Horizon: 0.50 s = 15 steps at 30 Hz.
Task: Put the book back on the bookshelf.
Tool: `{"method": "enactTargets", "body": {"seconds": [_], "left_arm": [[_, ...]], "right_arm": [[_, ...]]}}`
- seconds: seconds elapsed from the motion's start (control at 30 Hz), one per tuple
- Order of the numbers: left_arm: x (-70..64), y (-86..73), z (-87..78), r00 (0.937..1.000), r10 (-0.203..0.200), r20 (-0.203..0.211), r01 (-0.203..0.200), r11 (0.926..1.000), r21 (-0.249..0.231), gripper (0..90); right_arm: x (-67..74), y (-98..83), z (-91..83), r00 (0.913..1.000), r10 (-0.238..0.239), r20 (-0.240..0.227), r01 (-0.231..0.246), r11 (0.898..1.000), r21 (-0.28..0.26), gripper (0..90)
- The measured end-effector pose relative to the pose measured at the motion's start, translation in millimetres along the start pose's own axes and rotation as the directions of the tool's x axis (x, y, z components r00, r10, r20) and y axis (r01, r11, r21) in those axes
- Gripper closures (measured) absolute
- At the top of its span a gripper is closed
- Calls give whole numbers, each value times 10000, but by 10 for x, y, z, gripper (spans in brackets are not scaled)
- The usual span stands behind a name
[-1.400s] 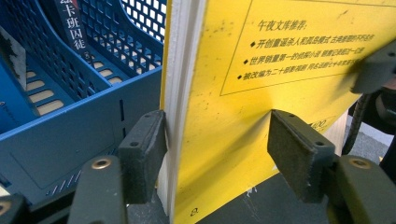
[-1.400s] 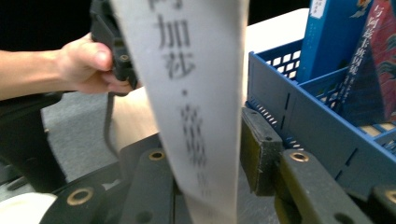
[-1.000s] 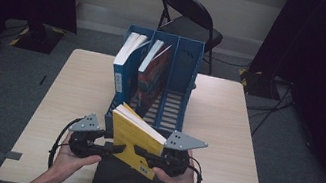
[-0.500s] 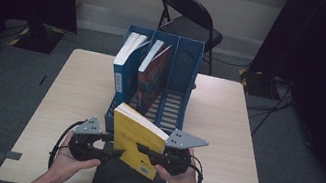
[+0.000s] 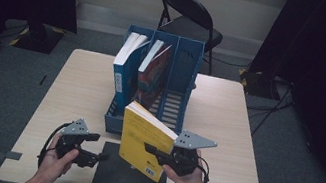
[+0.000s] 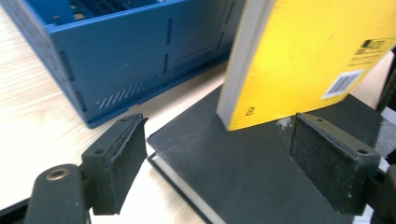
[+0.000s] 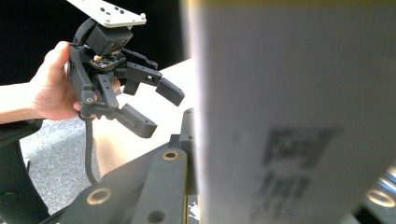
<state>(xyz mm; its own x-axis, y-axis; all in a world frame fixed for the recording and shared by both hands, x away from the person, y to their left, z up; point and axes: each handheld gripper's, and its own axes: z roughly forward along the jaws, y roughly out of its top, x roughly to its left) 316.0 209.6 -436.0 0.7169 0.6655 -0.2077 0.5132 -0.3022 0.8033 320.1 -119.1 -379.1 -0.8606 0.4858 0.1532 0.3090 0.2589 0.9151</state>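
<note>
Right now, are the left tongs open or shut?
Open. The left tongs have just been opening; their pads stand wide apart, touching nothing, with the yellow book beyond them.

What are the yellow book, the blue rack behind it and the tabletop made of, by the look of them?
Yellow book: paper pages with a smooth, slightly glossy card cover; the pale page block and printed barcode show.
Blue rack: probably moulded plastic with a matte finish; its walls are thin, with cut slots.
Table: looks like pale wood or a wood-grain laminate; faint grain lines run across it, but which of the two is unclear.
</note>
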Motion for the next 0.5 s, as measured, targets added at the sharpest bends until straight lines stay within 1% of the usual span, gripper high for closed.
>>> {"method": "enactTargets", "body": {"seconds": [0.03,0.1,0.13,0.17,0.23,0.33,0.4,0.43,0.47,0.5], "left_arm": [[7,-13,-1,10000,20,22,-20,10000,32,184],[7,-49,17,9997,214,132,-214,9998,40,185],[6,-60,32,9997,242,-54,-241,9994,229,185],[-2,-75,50,9993,217,-303,-210,9995,245,183],[-9,-83,72,9972,353,-656,-333,9990,302,176],[-4,-81,75,9958,369,-841,-342,9989,335,168],[2,-90,77,9936,334,-1076,-302,9991,312,166],[15,-99,84,9940,265,-1062,-234,9993,300,168],[22,-103,95,9933,125,-1146,-88,9994,332,168],[28,-105,101,9925,106,-1215,-60,9992,385,168]], "right_arm": [[0,3,-3,10000,-13,6,13,10000,20,757],[-7,4,-20,10000,-47,-44,47,10000,53,758],[-7,4,-20,10000,-47,-44,47,10000,53,758],[-10,4,-28,10000,-27,-68,28,10000,62,758],[-13,2,-38,10000,42,-20,-42,10000,65,758],[-27,9,-53,9999,163,-11,-163,9998,85,759],[-36,16,-68,9997,262,11,-262,9996,64,759],[-40,19,-76,9997,260,7,-260,9996,53,759],[-41,22,-83,9997,255,6,-255,9997,50,759],[-42,26,-88,9997,247,-18,-247,9997,38,758]]}}
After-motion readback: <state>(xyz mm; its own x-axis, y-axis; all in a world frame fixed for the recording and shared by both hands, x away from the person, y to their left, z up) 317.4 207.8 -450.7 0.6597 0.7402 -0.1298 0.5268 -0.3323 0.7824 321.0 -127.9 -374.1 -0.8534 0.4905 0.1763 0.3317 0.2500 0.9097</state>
